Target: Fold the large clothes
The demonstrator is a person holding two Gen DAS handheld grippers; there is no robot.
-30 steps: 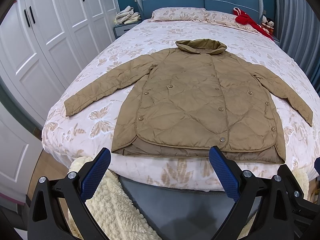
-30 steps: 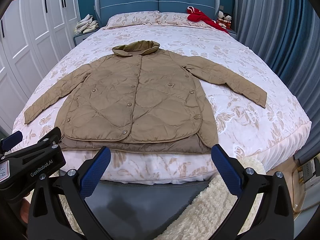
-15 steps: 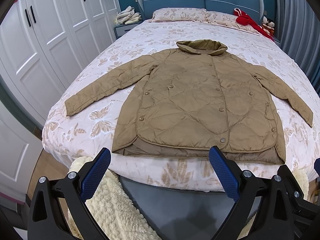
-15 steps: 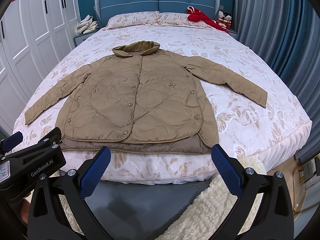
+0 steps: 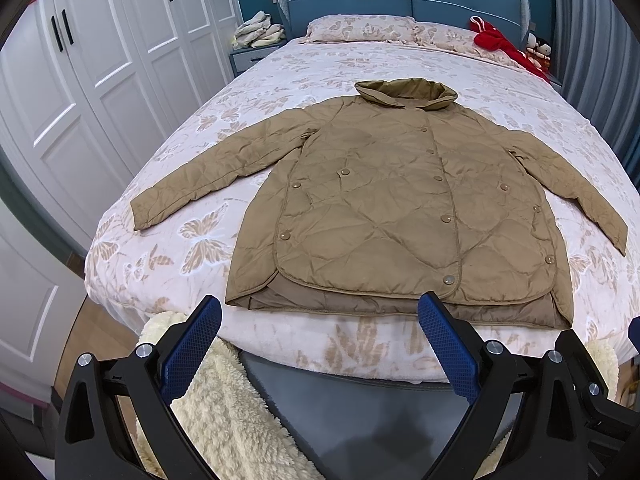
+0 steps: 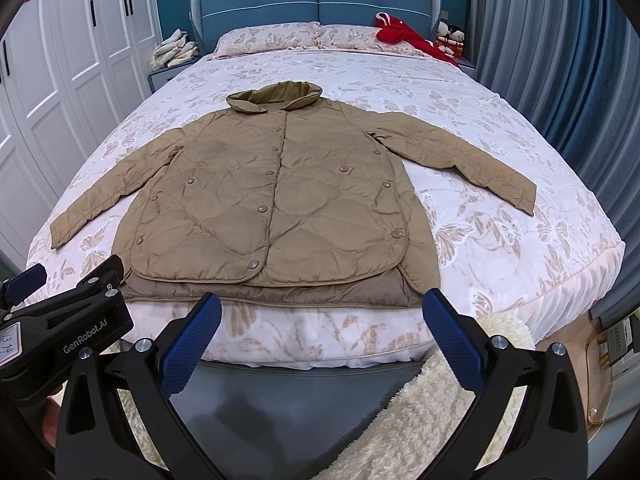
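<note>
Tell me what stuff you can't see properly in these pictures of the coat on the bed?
- Back of the coat: hidden in both views, it lies face up on the bed.
- Small dolls by the headboard: too small to make out, right view.
- Floor at the bed's foot: covered by the fluffy rug and both open tools, left tool, right tool.
- White label on the left tool: cut off by the edge, right view.

Both wrist views a touch steadier on the jacket (image 5: 400, 208), otherwise no visible shift
</note>
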